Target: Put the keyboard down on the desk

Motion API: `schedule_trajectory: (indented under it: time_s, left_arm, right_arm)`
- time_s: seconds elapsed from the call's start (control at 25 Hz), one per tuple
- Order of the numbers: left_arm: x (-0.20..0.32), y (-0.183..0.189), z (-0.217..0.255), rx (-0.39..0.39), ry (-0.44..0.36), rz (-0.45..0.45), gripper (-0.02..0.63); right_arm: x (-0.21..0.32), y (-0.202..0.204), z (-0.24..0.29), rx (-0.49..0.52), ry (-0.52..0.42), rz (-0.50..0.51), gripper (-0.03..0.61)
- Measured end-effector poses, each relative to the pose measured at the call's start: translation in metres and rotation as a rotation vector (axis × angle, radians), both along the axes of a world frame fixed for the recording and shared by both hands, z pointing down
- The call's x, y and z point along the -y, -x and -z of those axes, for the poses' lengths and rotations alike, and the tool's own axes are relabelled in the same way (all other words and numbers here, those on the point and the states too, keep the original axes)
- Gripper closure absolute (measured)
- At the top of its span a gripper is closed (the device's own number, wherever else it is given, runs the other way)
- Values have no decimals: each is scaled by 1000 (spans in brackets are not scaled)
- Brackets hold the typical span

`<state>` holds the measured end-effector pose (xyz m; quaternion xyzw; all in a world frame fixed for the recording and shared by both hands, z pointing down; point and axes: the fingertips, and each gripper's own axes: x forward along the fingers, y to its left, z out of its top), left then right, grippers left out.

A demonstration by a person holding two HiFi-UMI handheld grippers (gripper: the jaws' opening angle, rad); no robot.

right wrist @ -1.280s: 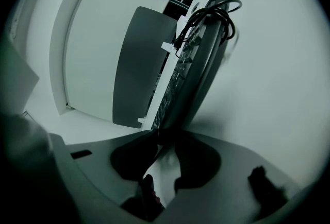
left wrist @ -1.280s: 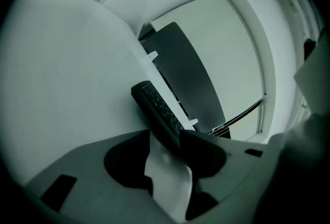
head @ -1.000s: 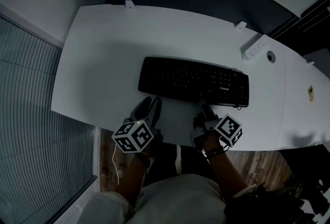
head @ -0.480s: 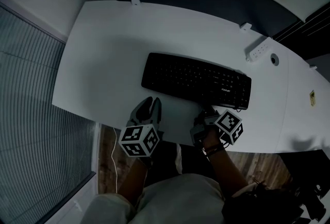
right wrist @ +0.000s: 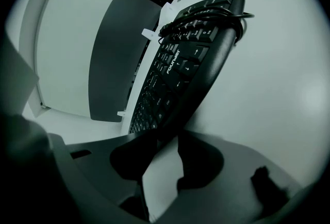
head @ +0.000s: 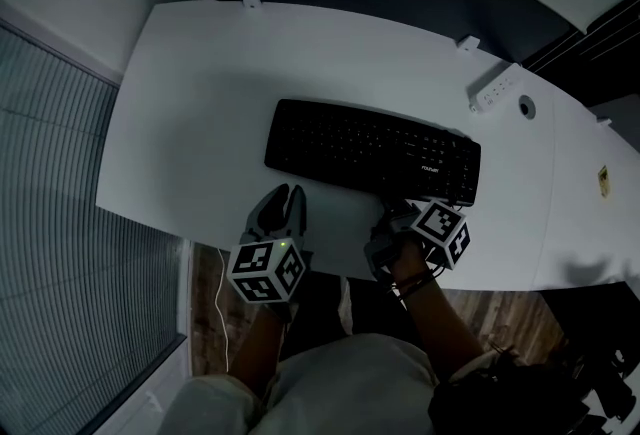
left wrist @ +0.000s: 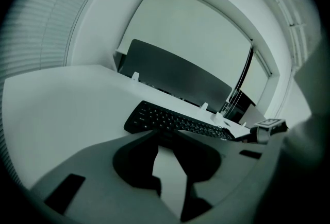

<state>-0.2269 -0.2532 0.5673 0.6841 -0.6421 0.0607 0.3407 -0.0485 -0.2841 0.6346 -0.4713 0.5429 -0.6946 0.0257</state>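
The black keyboard (head: 372,151) lies on the white desk (head: 210,93), near the middle and close to the front edge, its long side running from 9 to 3 o'clock in the head view. The left gripper (head: 290,191) comes in from the keyboard's 7 o'clock. Its jaws have just been closing, and in the left gripper view the narrow gap between the tips is filled by the keyboard's dark near edge, so it is pinching that edge by the left end. The right gripper (head: 400,208) sits at the keyboard's 5 o'clock, its jaws pressed onto the near edge towards the right end. In the right gripper view the black body runs straight out from between the tips, and a dark cable (right wrist: 206,19) lies bundled across the keys at the far end. Each gripper carries its marker cube just off the desk's front edge, above the person's lap. At 2 o'clock from the keyboard, well apart from it, a white power strip (head: 496,89) lies on the desk with a round hole (head: 526,107) just beside it. Slatted blinds (head: 60,183) fill the 9 o'clock side.
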Motion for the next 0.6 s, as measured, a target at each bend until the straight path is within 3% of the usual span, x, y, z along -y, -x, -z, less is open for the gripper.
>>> schedule_trajectory:
  time_s: [0.36,0.6]
  left_arm:
    - [-2,-18,2,43,-11,-52,522]
    - [-6,-22,7,70,-28,-75,526]
  right_arm:
    - [-10,-10,5,6,-23,-12,462]
    - [-2,-24,31,-89,-176,16,462]
